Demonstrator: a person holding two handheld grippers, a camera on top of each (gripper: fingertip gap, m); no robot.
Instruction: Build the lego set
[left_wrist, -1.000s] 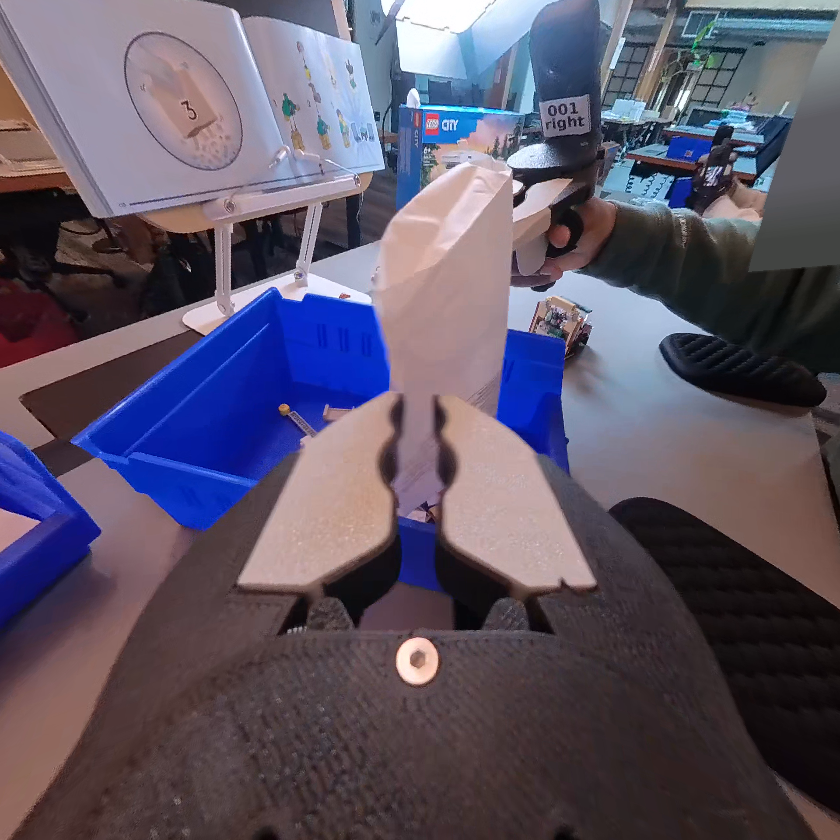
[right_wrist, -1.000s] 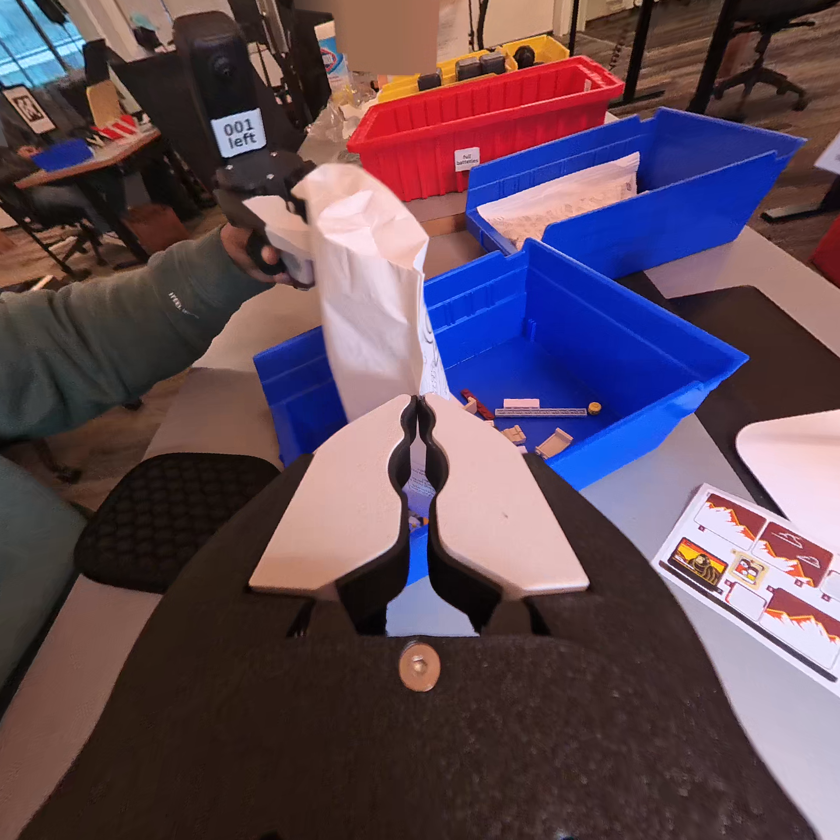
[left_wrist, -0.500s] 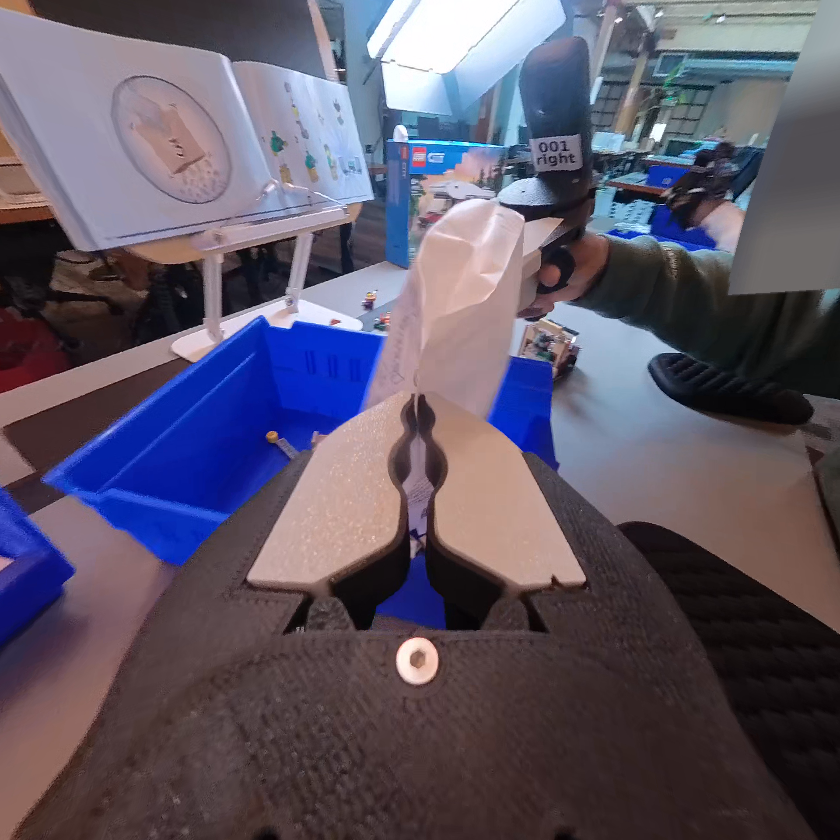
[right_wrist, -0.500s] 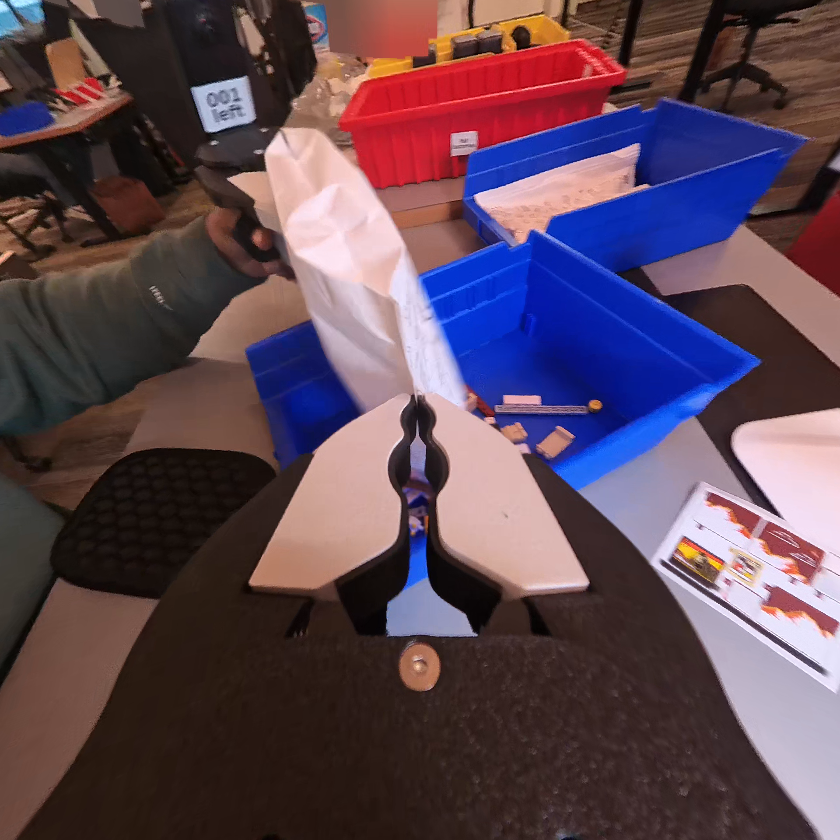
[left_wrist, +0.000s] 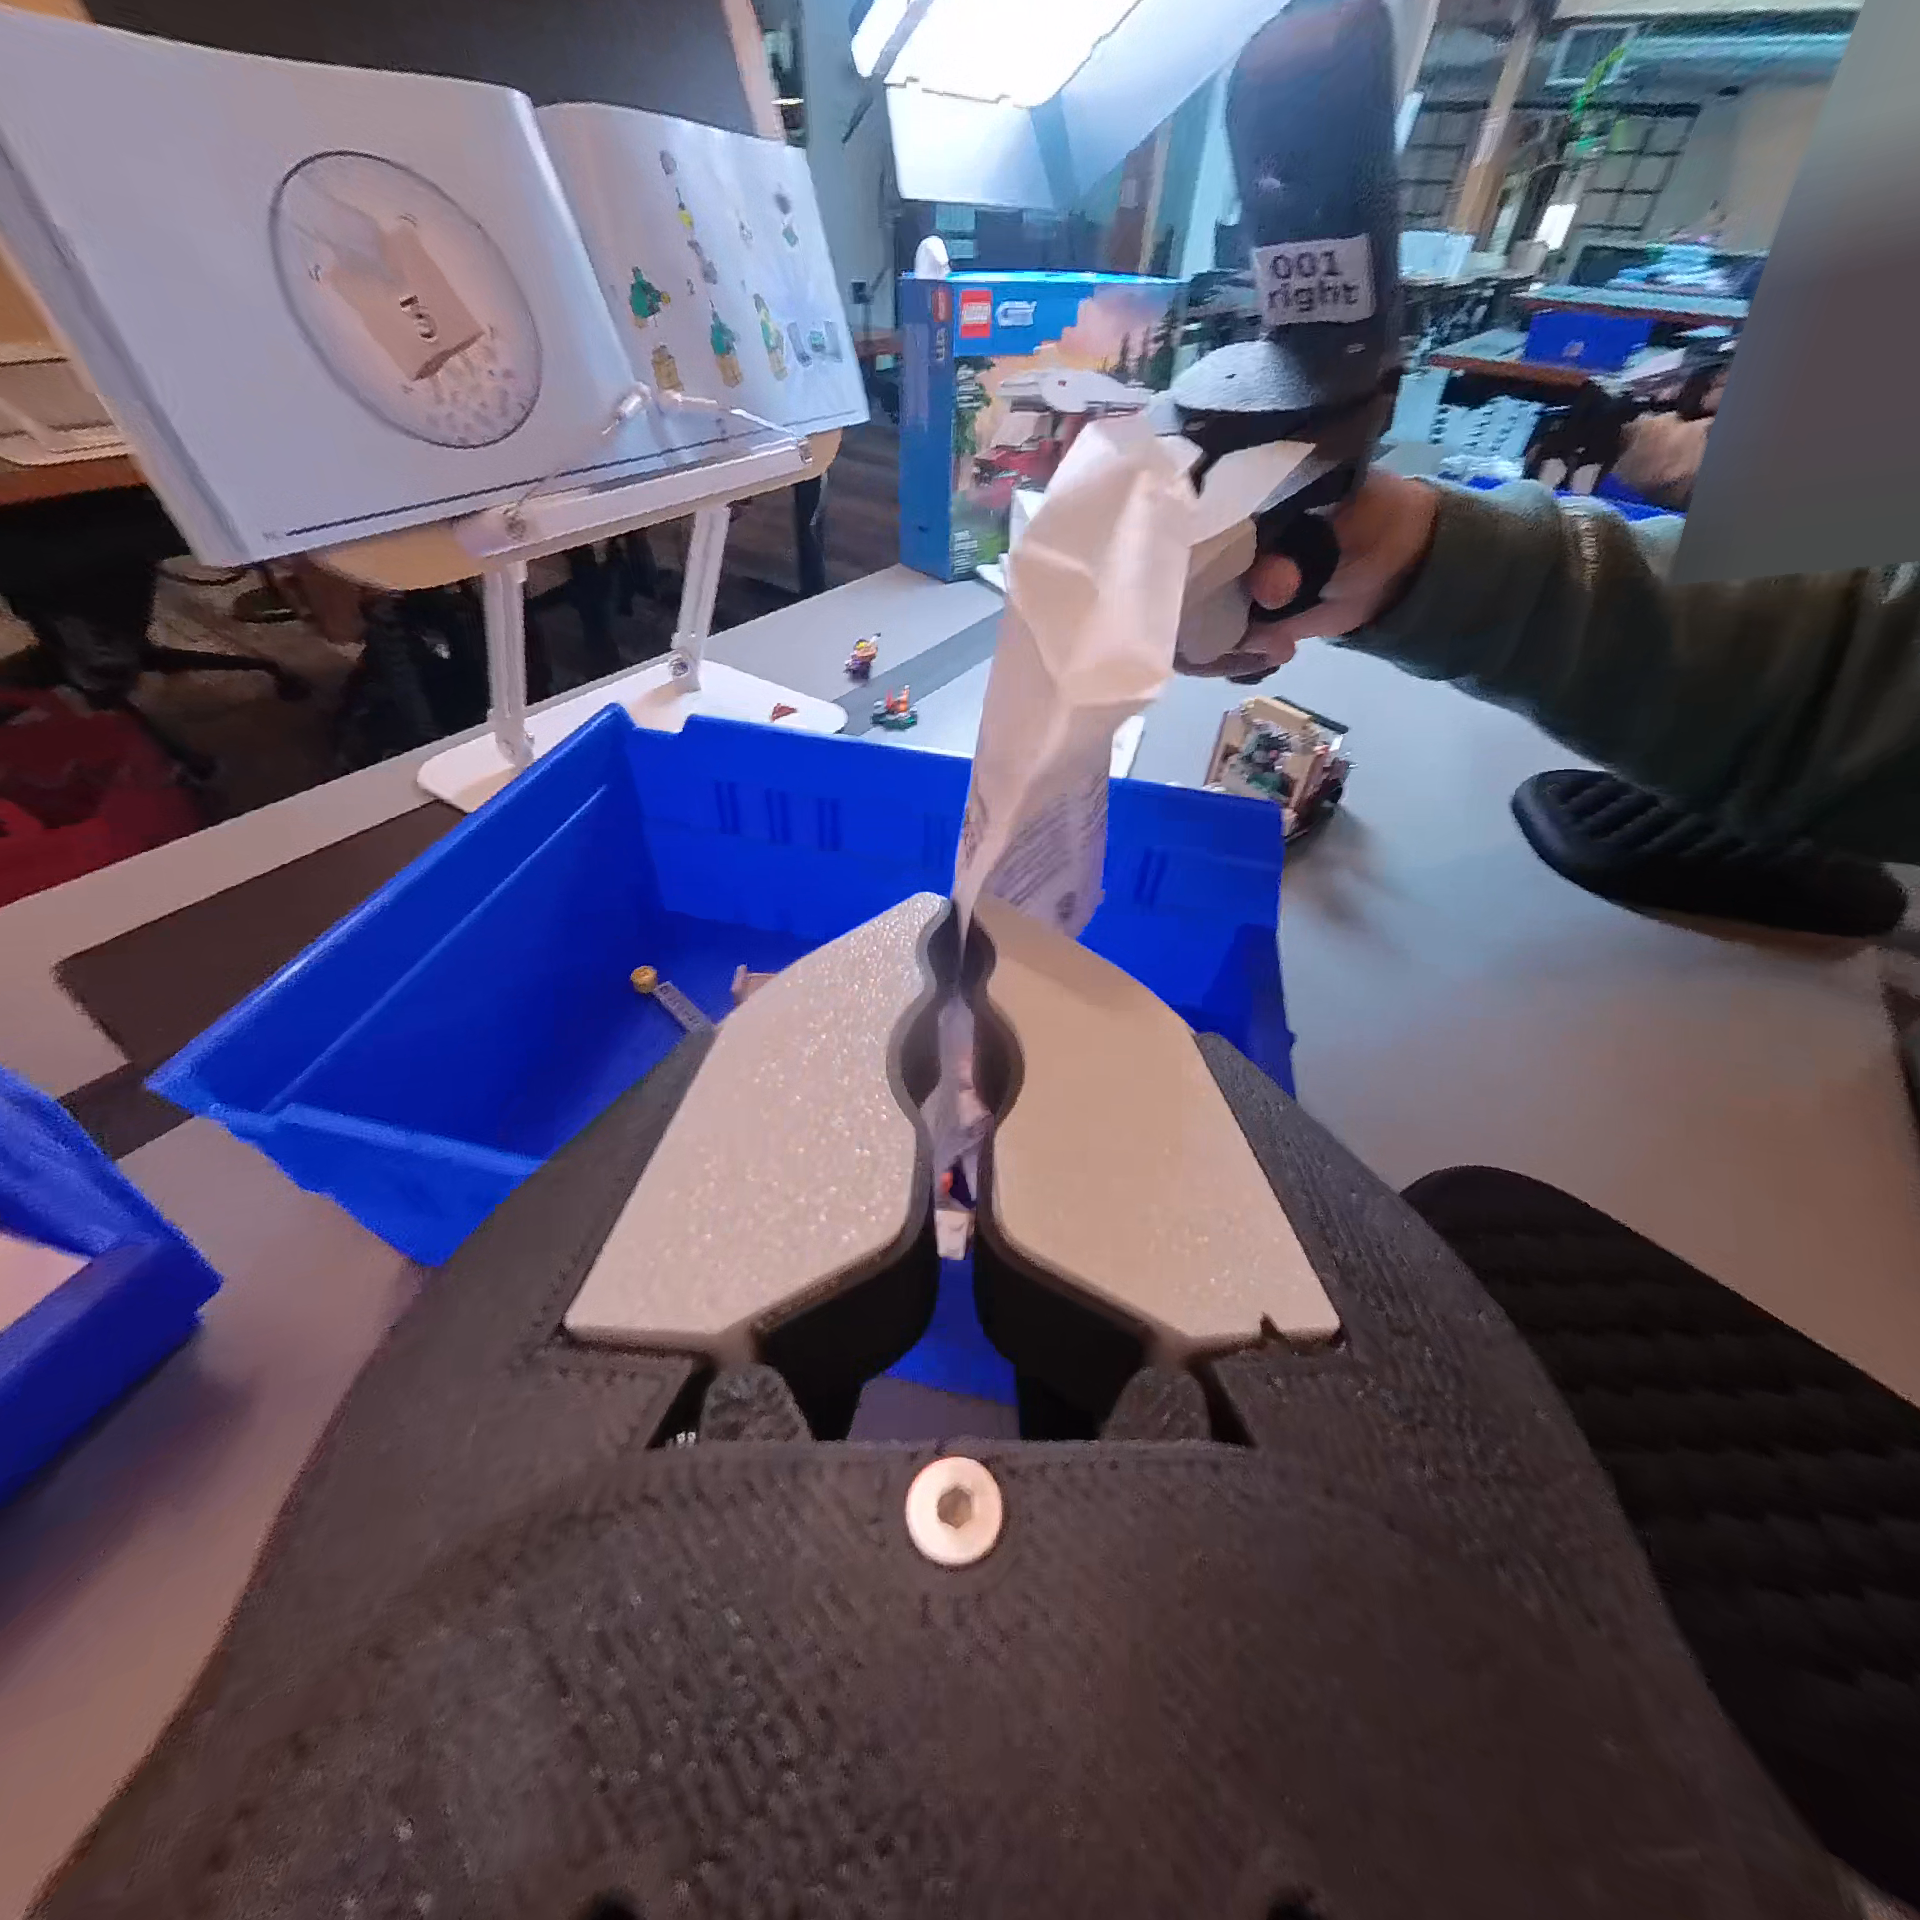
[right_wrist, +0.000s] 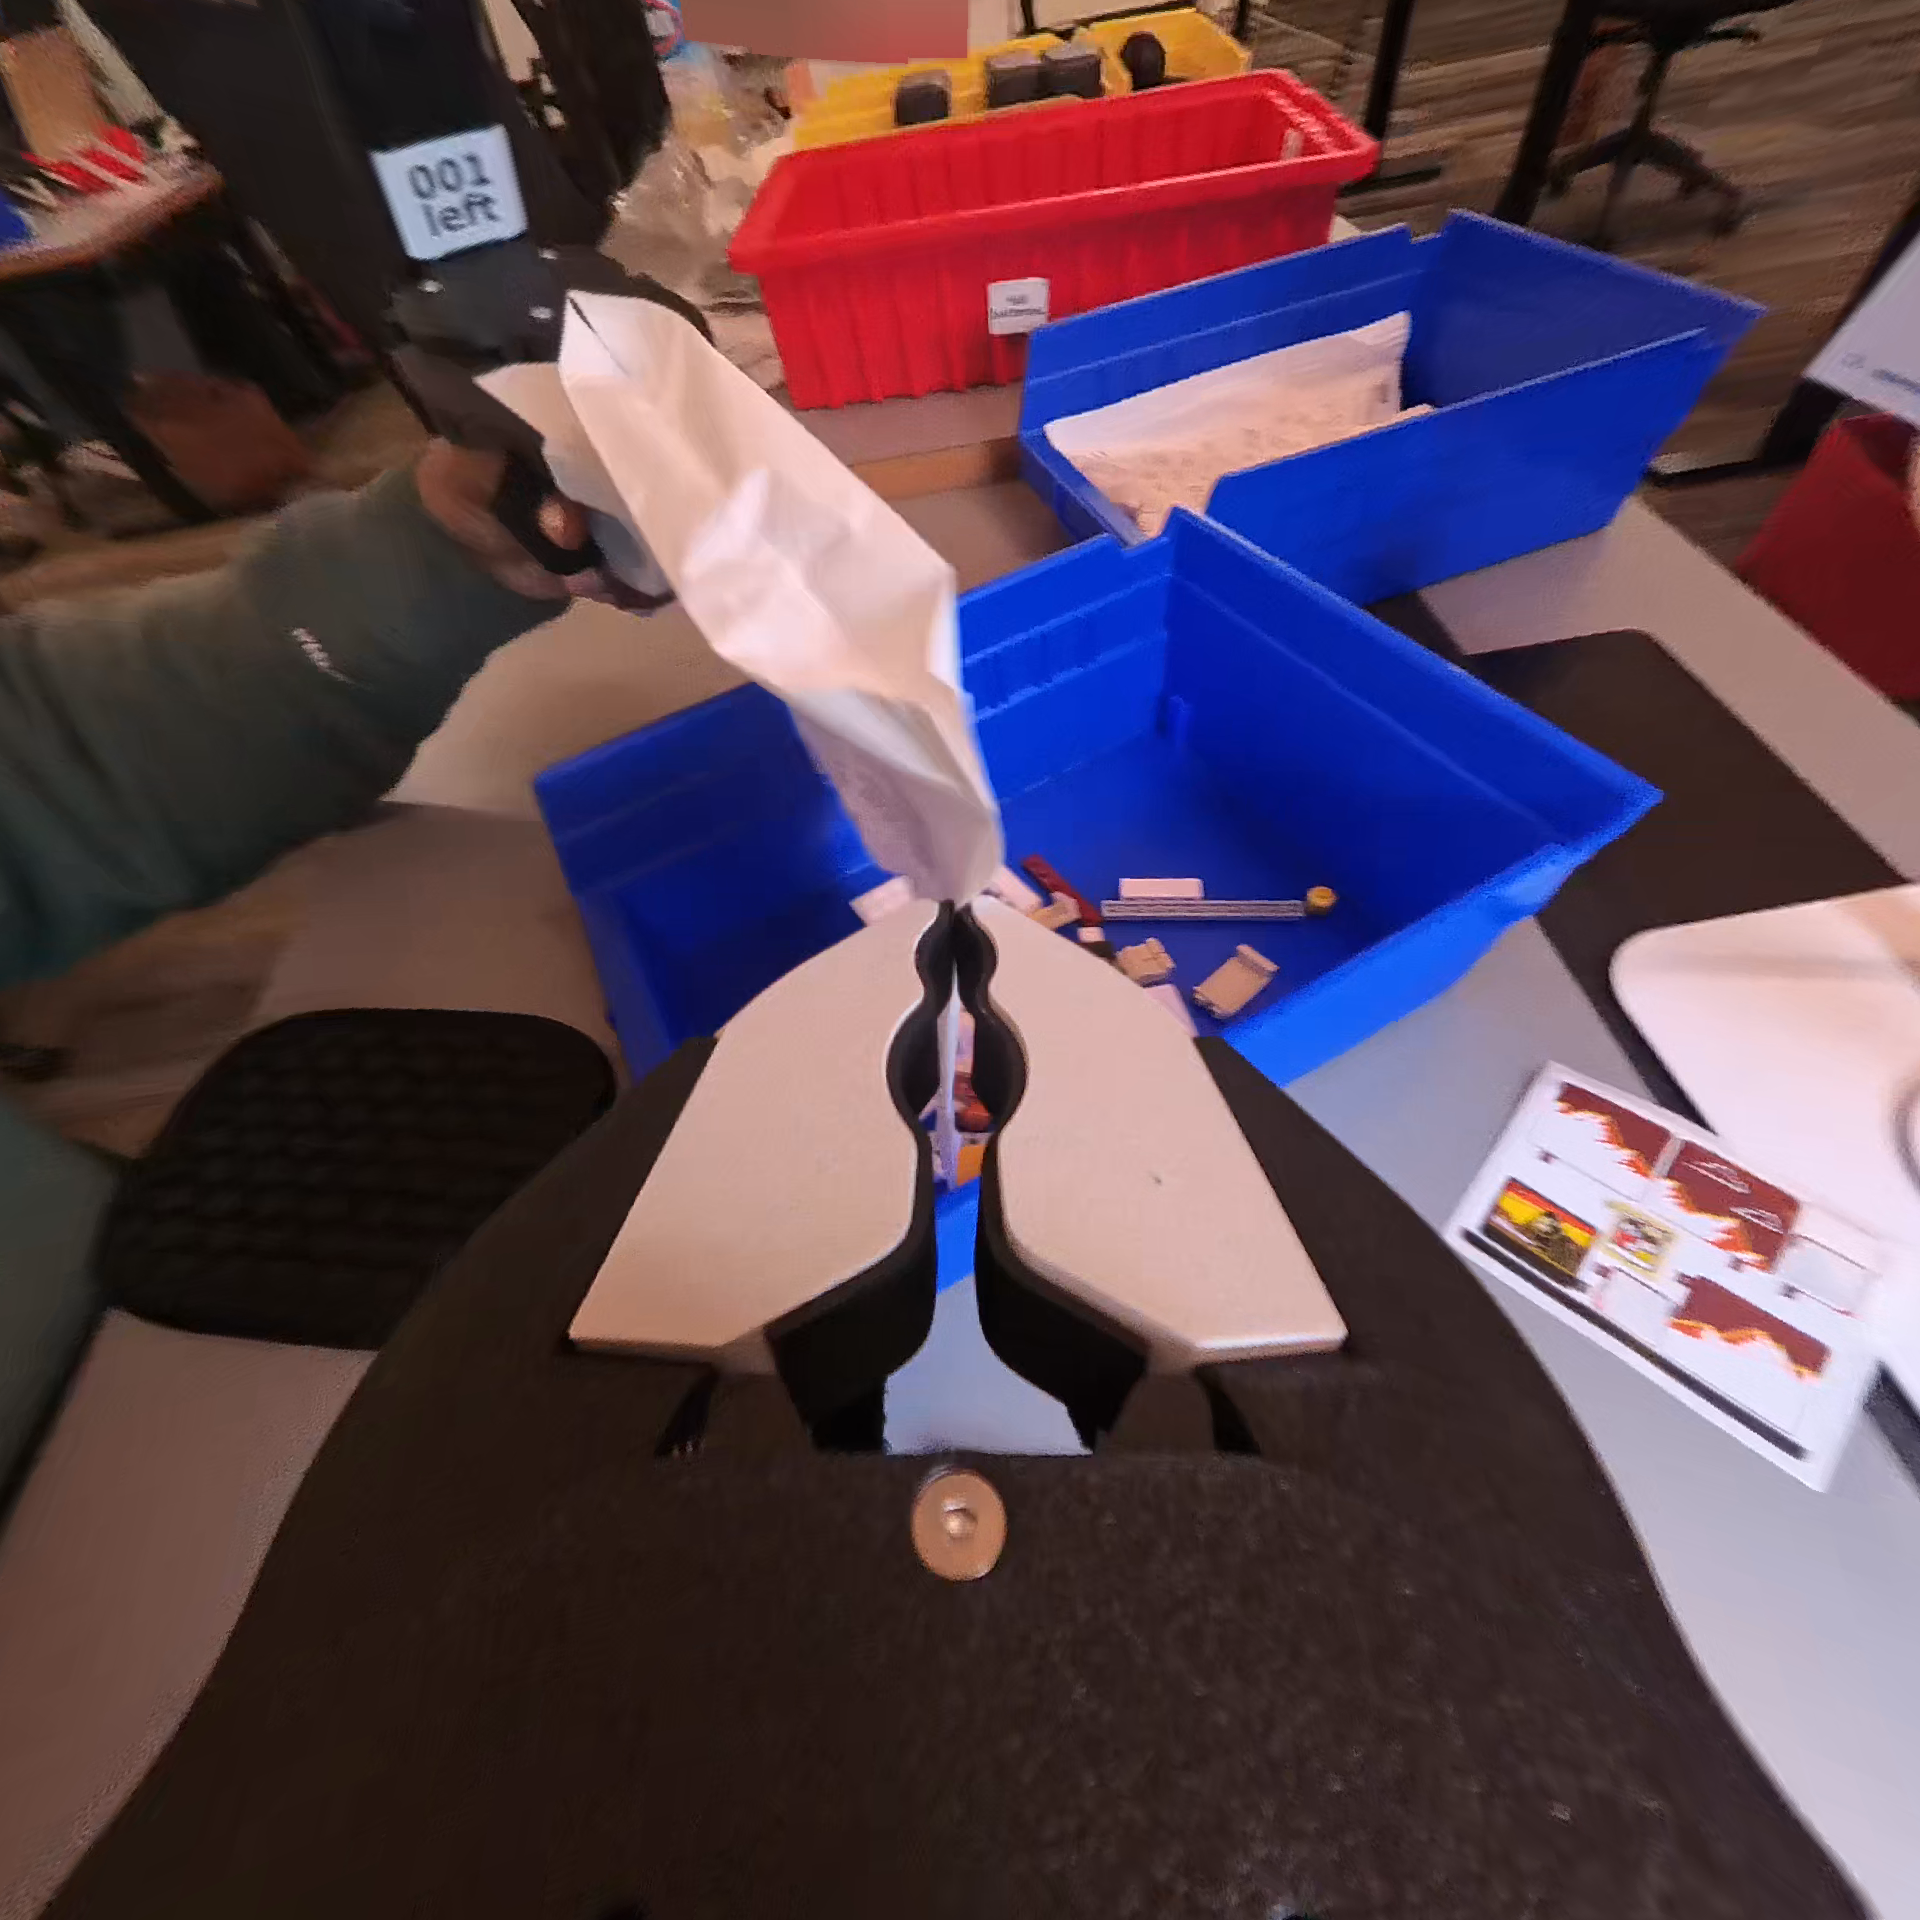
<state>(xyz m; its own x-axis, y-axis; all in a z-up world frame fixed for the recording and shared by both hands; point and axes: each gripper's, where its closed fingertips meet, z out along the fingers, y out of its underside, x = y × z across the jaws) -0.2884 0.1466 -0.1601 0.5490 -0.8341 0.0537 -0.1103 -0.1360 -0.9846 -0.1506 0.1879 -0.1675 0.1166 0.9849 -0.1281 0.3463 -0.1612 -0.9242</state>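
Observation:
A white paper bag is stretched between both grippers above a blue bin. My left gripper is shut on one end of the bag. My right gripper is shut on the other end. In the right wrist view the bag slants up and away to the far left gripper. The right gripper also shows far off in the left wrist view. Several loose lego pieces lie on the floor of the bin.
An open instruction booklet stands on a white stand behind the bin, with a lego box and a small built model nearby. A sticker sheet lies right. A second blue bin with bags and a red bin stand behind. The left gripper's tips are roughly 15 cm from the right gripper's.
The grippers have drawn apart. The bag has gone from upright and wide to stretched and slanted between them. Both grippers stay shut on it.

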